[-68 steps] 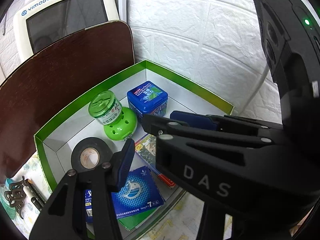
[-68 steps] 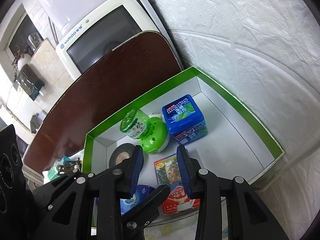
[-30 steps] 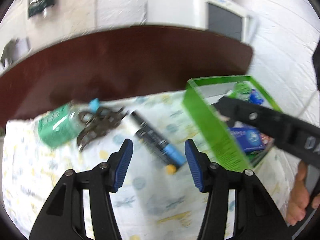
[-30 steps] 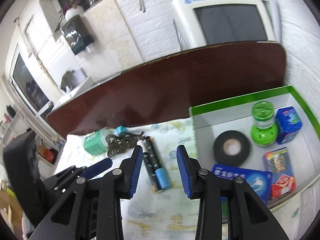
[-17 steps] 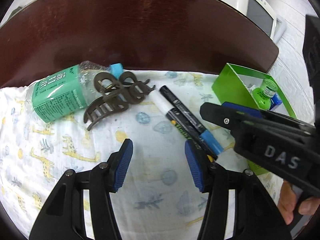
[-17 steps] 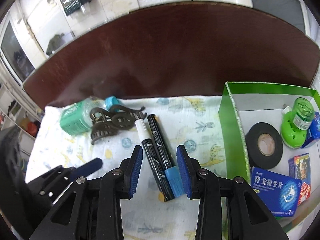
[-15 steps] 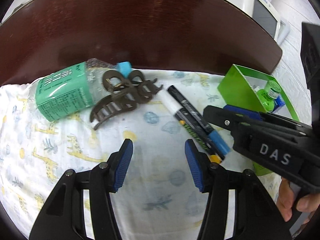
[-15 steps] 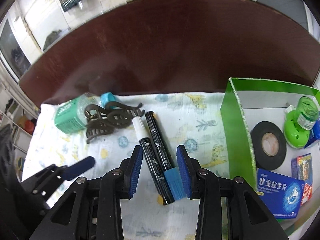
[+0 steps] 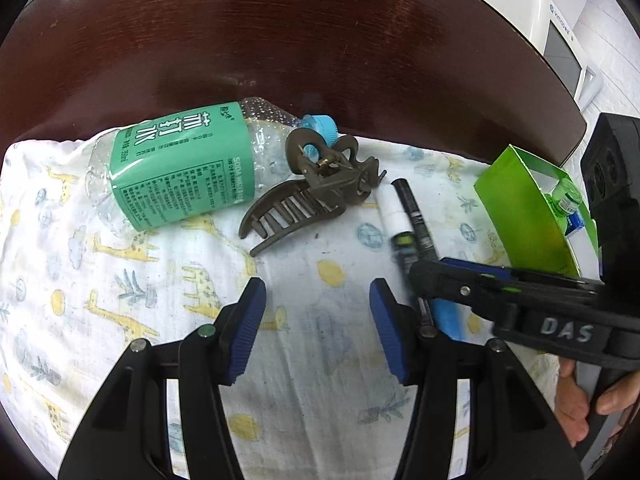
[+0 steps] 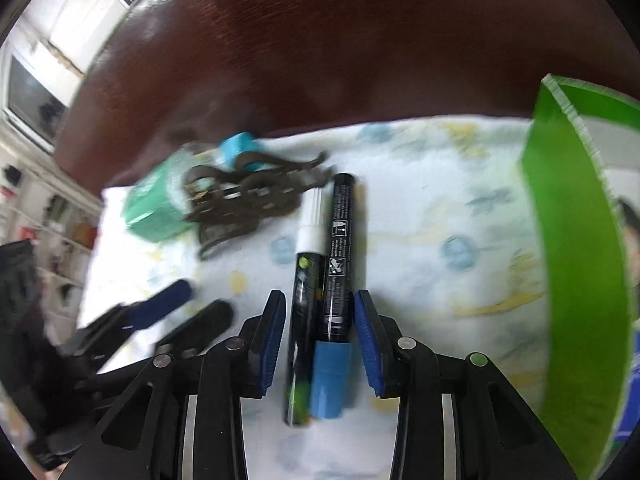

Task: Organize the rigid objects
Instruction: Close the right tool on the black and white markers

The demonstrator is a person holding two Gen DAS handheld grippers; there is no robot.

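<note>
Two black markers lie side by side on the printed cloth: a white-capped marker (image 10: 306,280) and a blue-capped marker (image 10: 338,248). My right gripper (image 10: 320,336) straddles both near their lower ends, its jaws closing, with thin gaps still showing beside the pads. In the left wrist view the right gripper (image 9: 432,272) covers the markers (image 9: 404,220). My left gripper (image 9: 318,320) is open over bare cloth, just below a brown hair claw (image 9: 312,192) and a green-labelled bottle (image 9: 180,172) lying on its side. The left gripper (image 10: 196,308) appears blurred in the right wrist view.
A green-walled box (image 9: 524,208) stands at the right with a green jar and a blue tin inside; its wall (image 10: 568,260) is close to my right gripper. A dark wooden board (image 9: 280,40) runs behind the cloth. A person's hand (image 9: 580,400) holds the right gripper.
Both grippers swung left from the box to the cloth and sank. The right one came down over the two markers and its jaws narrowed. The left one neared the hair claw.
</note>
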